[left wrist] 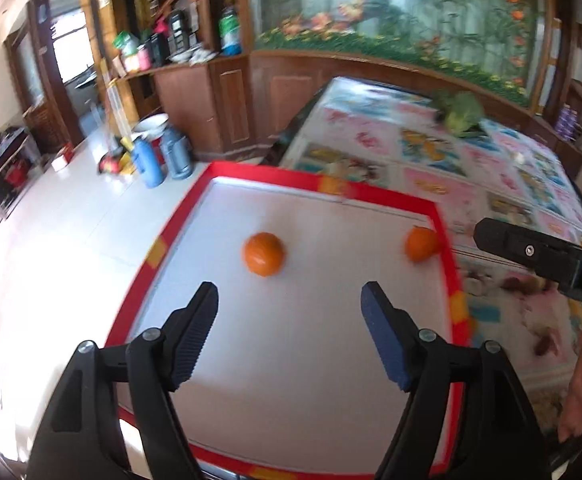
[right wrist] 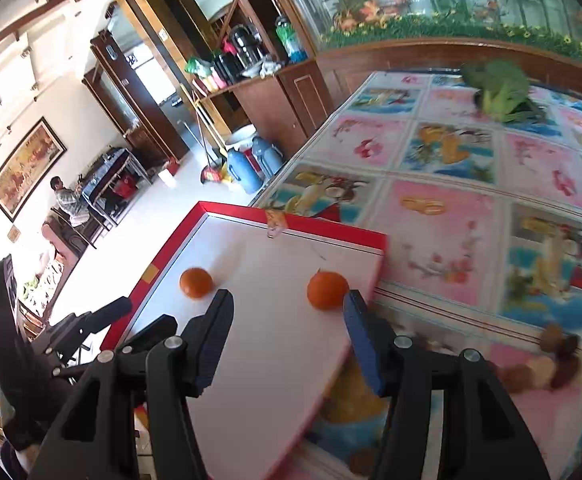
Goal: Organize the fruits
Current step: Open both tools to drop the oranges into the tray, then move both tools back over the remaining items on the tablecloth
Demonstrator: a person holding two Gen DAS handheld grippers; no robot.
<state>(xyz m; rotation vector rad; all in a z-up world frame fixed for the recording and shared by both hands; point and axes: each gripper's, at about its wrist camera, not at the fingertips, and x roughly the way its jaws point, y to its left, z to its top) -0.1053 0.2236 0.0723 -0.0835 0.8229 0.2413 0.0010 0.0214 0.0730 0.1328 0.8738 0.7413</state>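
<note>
left gripper [left wrist: 289,300] apart; right gripper [right wrist: 287,308] apart; two oranges [left wrist: 263,254] in red tray [left wrist: 383,196]

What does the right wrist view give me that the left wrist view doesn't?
Only the right wrist view shows the small brown items lying on the tablecloth to the right of the tray, a seated person across the room, and a framed painting. Only the left wrist view shows the tray's near red rim. Both show the red-rimmed tray, two oranges inside it, the green vegetable, and both grippers open and empty.
</note>
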